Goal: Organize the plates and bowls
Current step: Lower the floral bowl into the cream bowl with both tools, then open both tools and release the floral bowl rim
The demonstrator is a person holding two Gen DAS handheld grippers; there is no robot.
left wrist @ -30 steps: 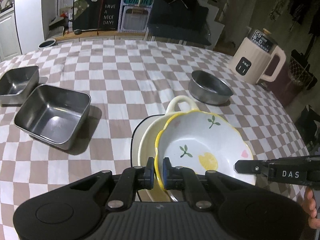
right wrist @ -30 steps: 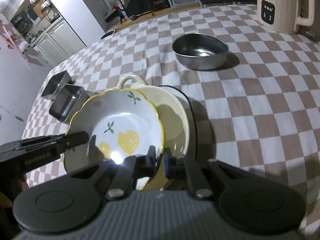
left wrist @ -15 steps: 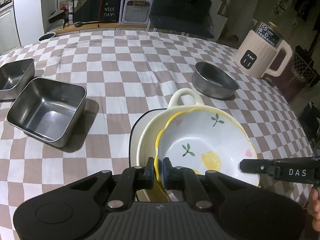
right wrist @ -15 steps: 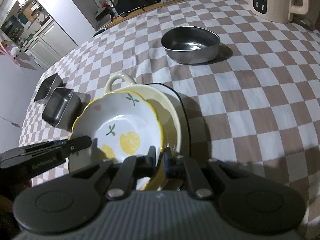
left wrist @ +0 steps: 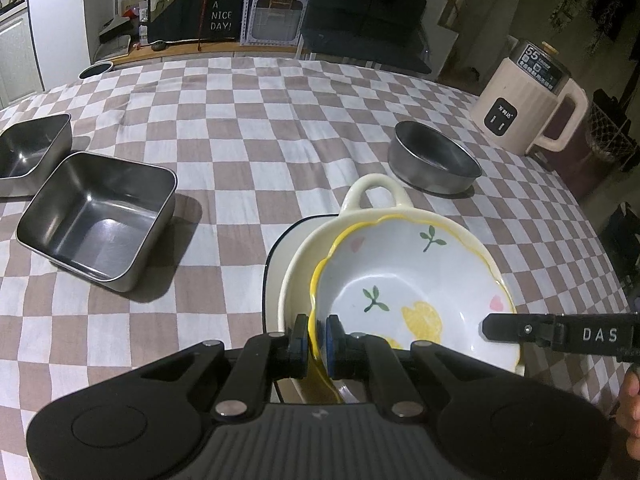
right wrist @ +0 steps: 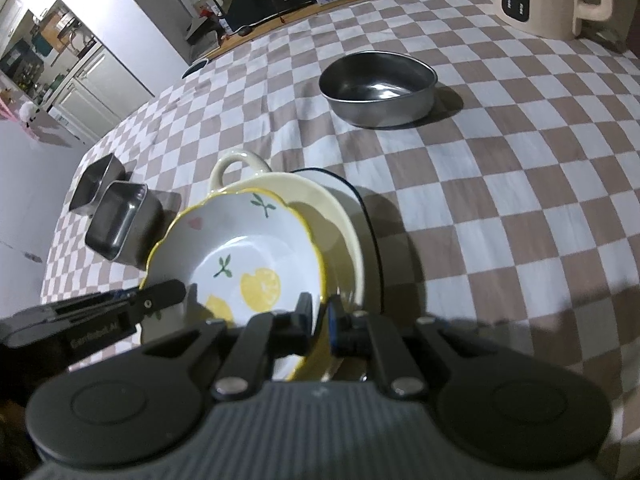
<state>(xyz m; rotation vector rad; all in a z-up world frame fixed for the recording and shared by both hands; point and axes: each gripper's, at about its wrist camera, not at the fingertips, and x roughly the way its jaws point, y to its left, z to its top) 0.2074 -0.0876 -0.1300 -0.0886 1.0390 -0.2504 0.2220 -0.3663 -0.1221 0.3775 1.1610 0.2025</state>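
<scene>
The left gripper and right gripper each pinch the yellow-rimmed bowl by opposite rim edges, low centre of frame, over the cream handled dish. Two square steel trays stand at left; a round steel bowl and kettle upper right.

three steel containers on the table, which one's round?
The round steel bowl, alone on the tablecloth near the cream kettle. The other two are square steel tins, side by side across the table from it.
</scene>
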